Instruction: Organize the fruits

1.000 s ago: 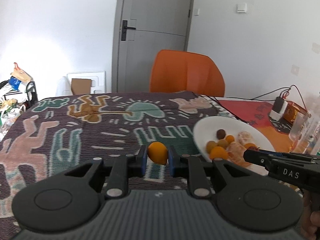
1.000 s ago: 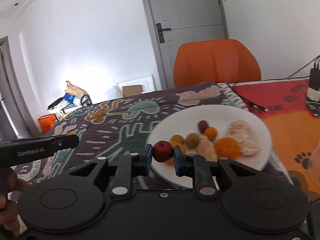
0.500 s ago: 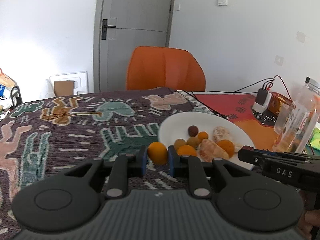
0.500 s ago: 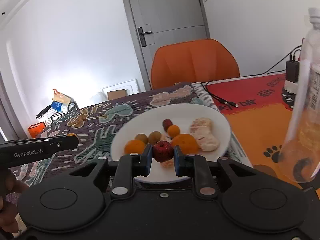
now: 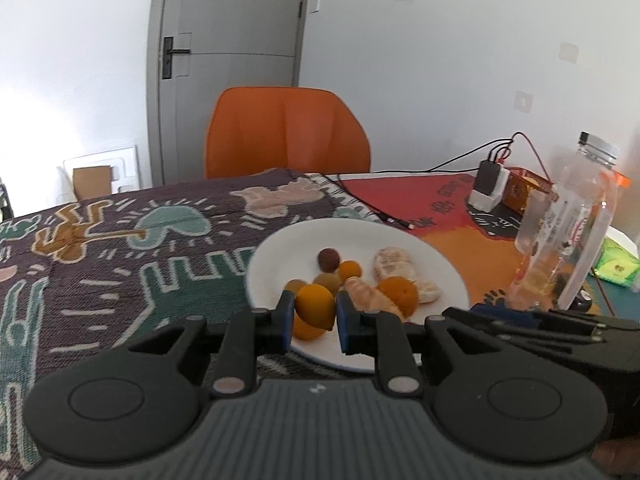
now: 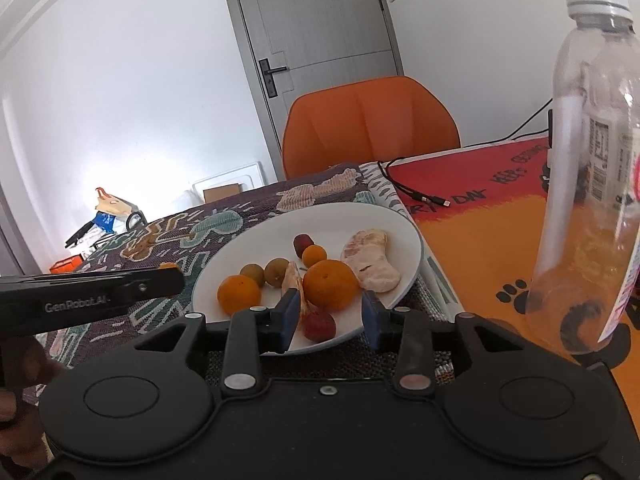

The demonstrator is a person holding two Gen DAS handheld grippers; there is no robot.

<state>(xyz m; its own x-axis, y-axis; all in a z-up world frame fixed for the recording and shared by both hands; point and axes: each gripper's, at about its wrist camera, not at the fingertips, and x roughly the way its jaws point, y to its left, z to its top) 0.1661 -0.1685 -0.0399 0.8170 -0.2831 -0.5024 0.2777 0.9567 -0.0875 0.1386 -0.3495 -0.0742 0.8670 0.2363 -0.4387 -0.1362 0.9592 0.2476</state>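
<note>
red fruit (image 6: 319,325) between opening jaws

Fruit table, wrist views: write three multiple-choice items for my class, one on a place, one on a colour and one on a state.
1. Where does the bottle stand relative to the plate?
A. to its right
B. on it
C. to its left

2. What colour is the chair?
A. blue
B. grey
C. orange

3. What state is the left gripper in?
A. open and empty
B. shut on an orange fruit
C. shut on a spoon

Answers:
1. A: in both views the bottle stands on the mat to the right of the plate.
2. C: the seat back behind the table is plainly orange.
3. B: both pads press the fruit's sides, above the plate's near rim.
</note>
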